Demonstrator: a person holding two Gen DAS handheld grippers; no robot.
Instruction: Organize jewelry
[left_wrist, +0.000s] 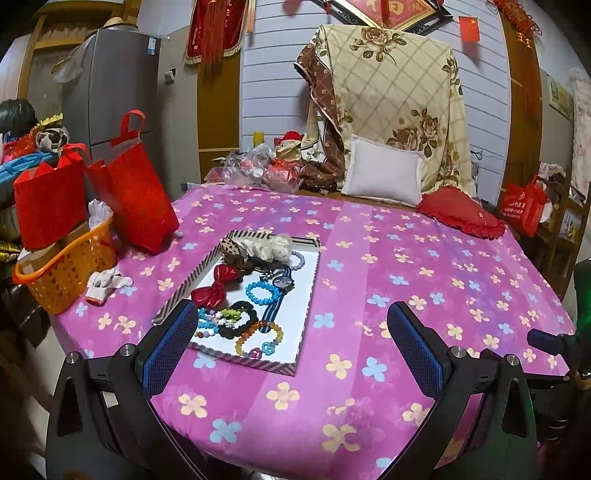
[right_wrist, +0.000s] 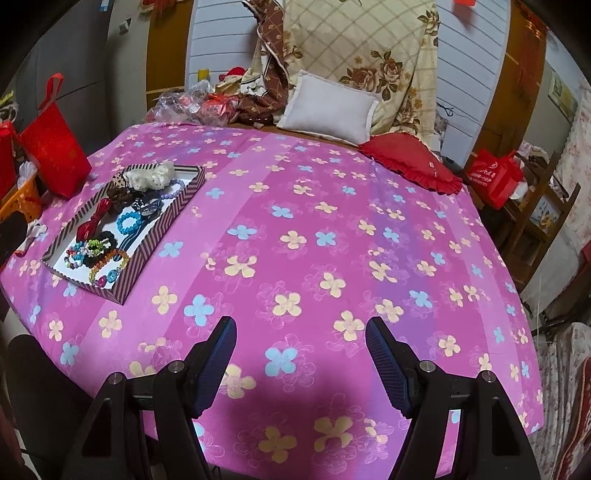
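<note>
The jewelry is heaped in a striped tray (left_wrist: 309, 295) left of centre in the left wrist view. The left gripper (left_wrist: 291, 332) and right gripper (right_wrist: 301, 350) are held spread and empty. One piece, perhaps the blue bead bracelet (left_wrist: 262, 292), should be singled out and pinched cleanly, without neighbouring pieces being snagged.

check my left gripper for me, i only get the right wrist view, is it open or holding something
observer: the left gripper is open, with nothing held between its fingers.
operator: ok where is it aimed
observer: at the tray of jewelry; in the left wrist view its left finger overlaps the tray's near left corner.
</note>
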